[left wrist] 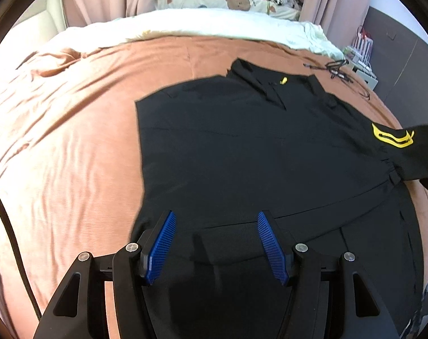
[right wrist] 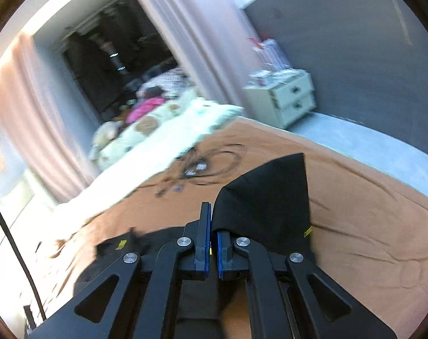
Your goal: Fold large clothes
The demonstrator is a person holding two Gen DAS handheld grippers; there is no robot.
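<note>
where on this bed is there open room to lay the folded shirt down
Bare brown bedspread lies left of the black shirt, up to the white blanket. The far right corner is crowded with tangled cables. The right gripper holds the sleeve.

One black shirt (left wrist: 242, 147) spread on one brown bedspread (left wrist: 72, 130). Two yellow marks on the shirt: a small one by the collar, a larger striped one on the sleeve. One tangle of dark cables (right wrist: 202, 166) beyond the shirt (strands too blurred to count). One white nightstand (right wrist: 287, 99) past the bedspread's far corner, two drawers. Two grippers: left gripper (left wrist: 216, 217), right gripper (right wrist: 211, 217).
</note>
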